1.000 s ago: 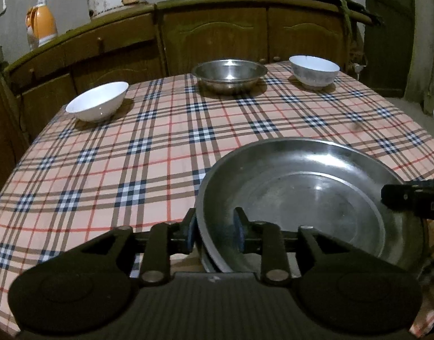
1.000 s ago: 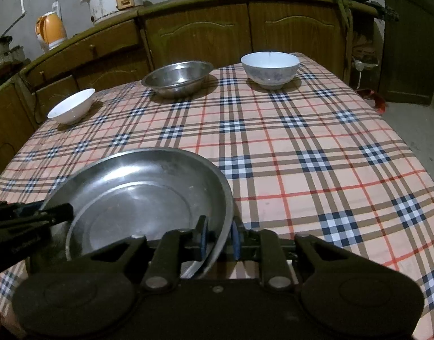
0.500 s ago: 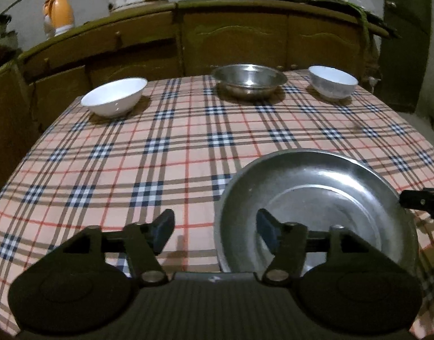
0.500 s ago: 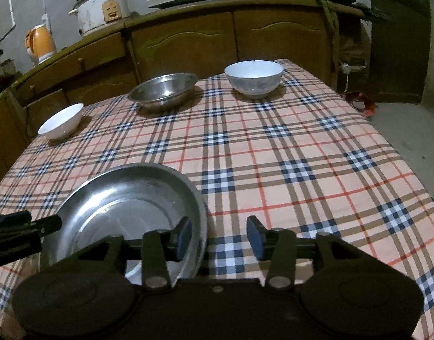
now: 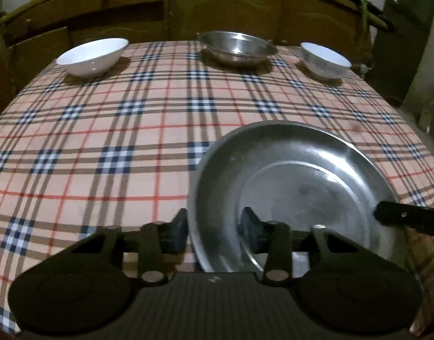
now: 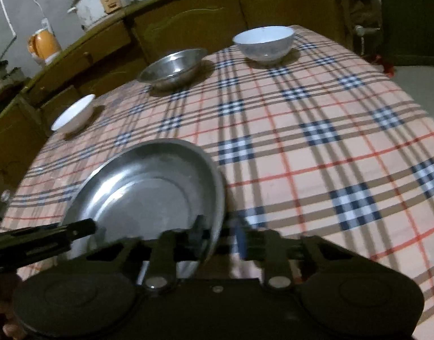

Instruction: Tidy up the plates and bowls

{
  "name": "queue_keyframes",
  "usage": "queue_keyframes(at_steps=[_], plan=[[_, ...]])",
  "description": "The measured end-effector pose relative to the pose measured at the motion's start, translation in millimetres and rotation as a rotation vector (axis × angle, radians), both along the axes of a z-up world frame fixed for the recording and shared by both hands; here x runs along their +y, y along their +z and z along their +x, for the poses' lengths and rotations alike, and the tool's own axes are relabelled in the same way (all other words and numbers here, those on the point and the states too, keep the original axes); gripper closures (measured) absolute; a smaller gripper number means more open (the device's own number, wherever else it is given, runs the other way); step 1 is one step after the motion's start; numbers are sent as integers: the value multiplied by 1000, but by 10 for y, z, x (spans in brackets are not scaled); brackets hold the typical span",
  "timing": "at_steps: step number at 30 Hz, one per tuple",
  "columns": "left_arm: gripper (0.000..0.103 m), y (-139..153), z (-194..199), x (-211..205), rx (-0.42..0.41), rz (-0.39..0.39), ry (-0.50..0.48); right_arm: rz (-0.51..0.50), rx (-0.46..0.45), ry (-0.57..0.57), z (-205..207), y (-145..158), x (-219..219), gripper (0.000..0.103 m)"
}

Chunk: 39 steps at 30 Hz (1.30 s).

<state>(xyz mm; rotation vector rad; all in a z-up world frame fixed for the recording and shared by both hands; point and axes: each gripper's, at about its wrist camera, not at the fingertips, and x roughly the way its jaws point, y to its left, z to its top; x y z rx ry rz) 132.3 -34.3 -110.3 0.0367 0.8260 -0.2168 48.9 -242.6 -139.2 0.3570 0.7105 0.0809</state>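
The large steel plate [image 5: 296, 187] lay flat on the checked cloth of the desk [image 5: 103, 130], at its near edge. The left tool [image 5: 214, 228] stood part open, its 2 fingers astride the plate's near-left rim with a clear gap on both sides, gripping nothing. The right tool [image 6: 217, 233] straddled the near-right rim likewise; motion blur obscured its fingertips, but a gap showed and no grip was evident. The plate appeared rigid, thin-walled and fairly light, with a smooth polished surface judged slippery; the raised rim was the only practical hold, best taken at opposite sides to prevent tilting. At the far edge stood a shallow white bowl [image 5: 93, 56] on the left, a steel bowl [image 5: 236, 48] in the middle and a deeper white bowl [image 5: 324, 61] on the right, well apart from one another. The 2 white bowls looked ceramic, judged breakable and heavier. Open cloth lay between plate and bowls, giving ample room; the near edge left little margin, so any slide toward it risked a drop.
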Motion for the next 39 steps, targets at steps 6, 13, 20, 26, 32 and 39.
queue_keyframes(at_steps=[6, 13, 20, 26, 32, 39], plan=[[69, 42, -12, 36, 0, -13, 8, -21, 0, -5, -3, 35, 54, 85], [70, 229, -51, 47, -60, 5, 5, -28, -44, -10, -17, 210, 86, 85], [70, 431, -71, 160, -108, 2, 26, -39, -96, 9, -2, 431, 205, 85], [70, 588, -73, 338, -142, 10, 57, -52, -126, 45, 60, 596, 405, 85], [70, 675, -56, 597, -157, 9, 103, -74, -145, 95, 173, 729, 705, 85], [70, 711, 23, 979, -164, 24, 165, -92, -146, 165, 382, 787, 1142, 84]])
